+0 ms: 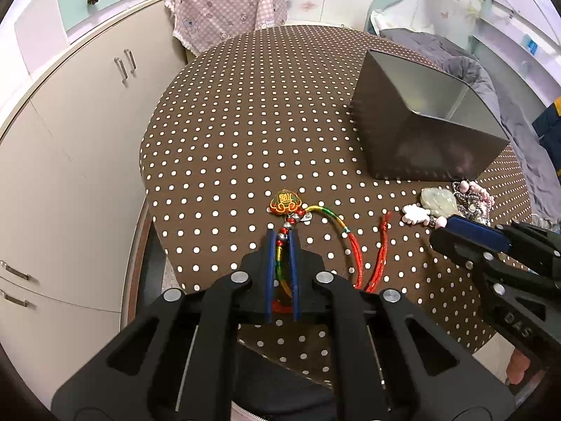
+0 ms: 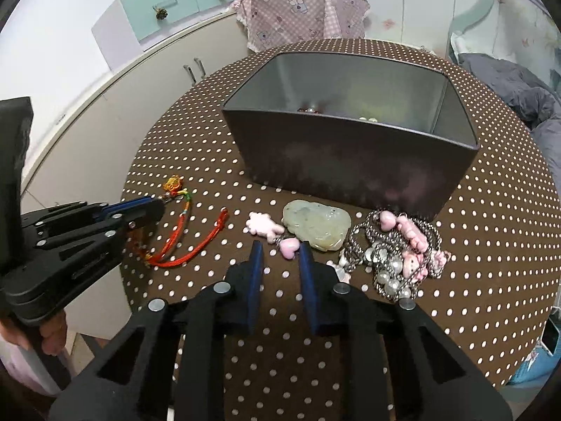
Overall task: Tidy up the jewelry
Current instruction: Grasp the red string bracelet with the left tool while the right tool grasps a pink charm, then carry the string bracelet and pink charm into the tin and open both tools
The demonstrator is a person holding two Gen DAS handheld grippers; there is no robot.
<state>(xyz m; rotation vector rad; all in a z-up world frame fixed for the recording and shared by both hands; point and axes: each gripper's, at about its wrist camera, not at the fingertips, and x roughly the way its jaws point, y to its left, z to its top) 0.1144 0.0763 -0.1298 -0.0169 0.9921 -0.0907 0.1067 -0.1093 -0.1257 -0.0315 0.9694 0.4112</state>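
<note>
My left gripper [image 1: 282, 240] is shut on the rainbow cord of a red string necklace [image 1: 356, 263], just behind its embroidered pendant [image 1: 284, 202]; from the right wrist view the left gripper [image 2: 159, 207] holds the necklace [image 2: 196, 245] by that end. My right gripper [image 2: 280, 245] has its jaws narrowly apart around a pink heart charm [image 2: 289, 247], with a gap showing on the left side. A pale jade pendant [image 2: 315, 226] and a pink charm [image 2: 264, 226] lie just beyond. The grey box [image 2: 350, 161] stands behind them with a few beads inside.
A tangle of chain, pearls and pink charms [image 2: 403, 252] lies right of the jade piece. The round table wears a brown dotted cloth [image 1: 245, 122]. Beige cupboards [image 1: 70, 140] stand left, a chair with pink cloth [image 1: 224, 7] behind, grey bedding [image 1: 473, 66] at right.
</note>
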